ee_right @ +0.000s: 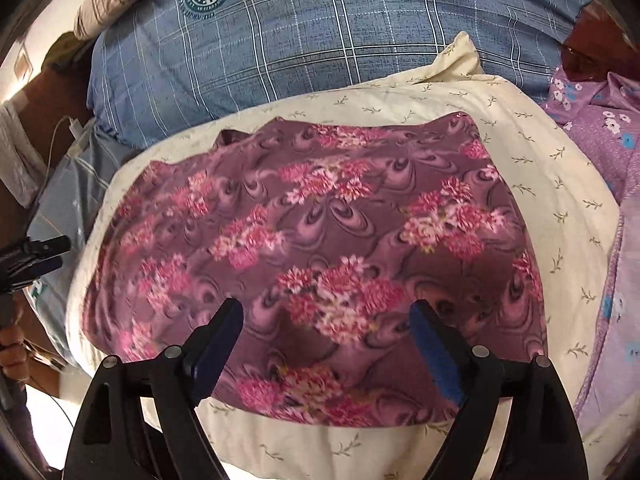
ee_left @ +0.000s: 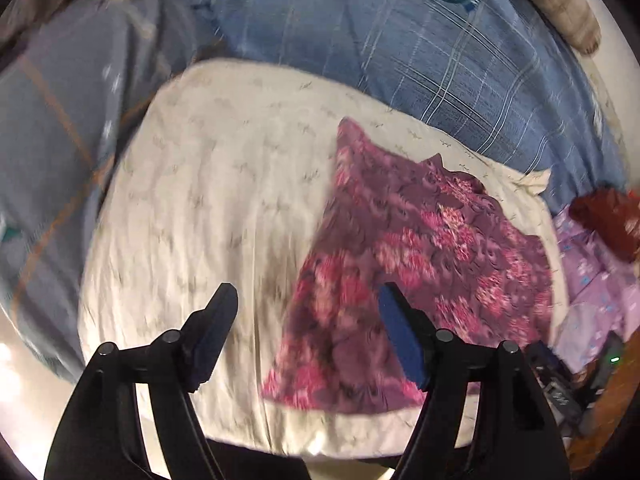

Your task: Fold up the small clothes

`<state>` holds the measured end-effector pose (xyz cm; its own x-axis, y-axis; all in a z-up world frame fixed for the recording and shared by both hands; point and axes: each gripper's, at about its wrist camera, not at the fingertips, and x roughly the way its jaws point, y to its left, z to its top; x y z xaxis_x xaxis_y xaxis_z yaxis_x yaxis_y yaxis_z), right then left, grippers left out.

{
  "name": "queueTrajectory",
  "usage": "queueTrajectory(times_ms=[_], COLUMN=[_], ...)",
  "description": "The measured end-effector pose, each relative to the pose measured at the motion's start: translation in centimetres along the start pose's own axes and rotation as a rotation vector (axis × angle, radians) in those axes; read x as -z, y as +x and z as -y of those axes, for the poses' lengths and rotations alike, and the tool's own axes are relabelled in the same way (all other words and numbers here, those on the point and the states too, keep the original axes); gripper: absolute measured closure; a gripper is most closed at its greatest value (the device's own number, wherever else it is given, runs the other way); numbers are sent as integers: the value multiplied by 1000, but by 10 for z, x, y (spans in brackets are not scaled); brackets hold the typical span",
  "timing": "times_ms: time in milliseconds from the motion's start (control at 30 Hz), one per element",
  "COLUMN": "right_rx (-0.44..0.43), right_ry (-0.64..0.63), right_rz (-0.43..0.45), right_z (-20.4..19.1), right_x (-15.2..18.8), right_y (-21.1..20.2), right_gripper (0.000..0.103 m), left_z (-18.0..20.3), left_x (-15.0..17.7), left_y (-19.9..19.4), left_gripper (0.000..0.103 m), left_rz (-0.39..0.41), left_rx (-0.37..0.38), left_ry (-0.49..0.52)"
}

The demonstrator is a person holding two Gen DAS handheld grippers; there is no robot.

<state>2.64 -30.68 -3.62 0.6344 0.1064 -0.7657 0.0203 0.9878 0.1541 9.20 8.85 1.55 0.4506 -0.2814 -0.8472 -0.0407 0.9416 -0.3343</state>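
Observation:
A purple garment with pink flower print (ee_right: 320, 240) lies spread flat on a cream pillow (ee_right: 560, 200). In the left wrist view the garment (ee_left: 420, 248) lies on the right half of the pillow (ee_left: 208, 200). My left gripper (ee_left: 308, 300) is open and empty, above the garment's left edge. My right gripper (ee_right: 328, 316) is open and empty, above the garment's near part. The left gripper also shows at the left edge of the right wrist view (ee_right: 34, 258).
A blue plaid pillow (ee_right: 320, 40) lies behind the cream one. Lilac flowered cloth (ee_right: 600, 132) lies to the right, with a dark red item (ee_left: 604, 216) beside it. A pale blue sheet (ee_left: 52, 128) covers the left. A white cable (ee_right: 76, 132) lies at the far left.

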Motion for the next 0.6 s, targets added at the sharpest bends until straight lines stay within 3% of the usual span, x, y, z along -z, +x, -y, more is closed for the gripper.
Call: queueTrajectory(times_ms=[233, 333, 500, 600], right_rx=[17, -21, -24, -30], right_ry=[-19, -42, -76, -65], right_rz=[17, 36, 71, 72], right_z=[-3, -10, -18, -16], right_x=[12, 14, 17, 16], right_y=[-1, -6, -12, -11], right_gripper=[17, 17, 17, 17], left_z=[-30, -29, -22, -14], left_x=[43, 53, 70, 75], left_y=[9, 12, 20, 36], left_gripper=[30, 30, 30, 30], left_rz=[-112, -140, -172, -195], left_rx=[146, 183, 320, 338], left_ry=[-181, -216, -312, -322])
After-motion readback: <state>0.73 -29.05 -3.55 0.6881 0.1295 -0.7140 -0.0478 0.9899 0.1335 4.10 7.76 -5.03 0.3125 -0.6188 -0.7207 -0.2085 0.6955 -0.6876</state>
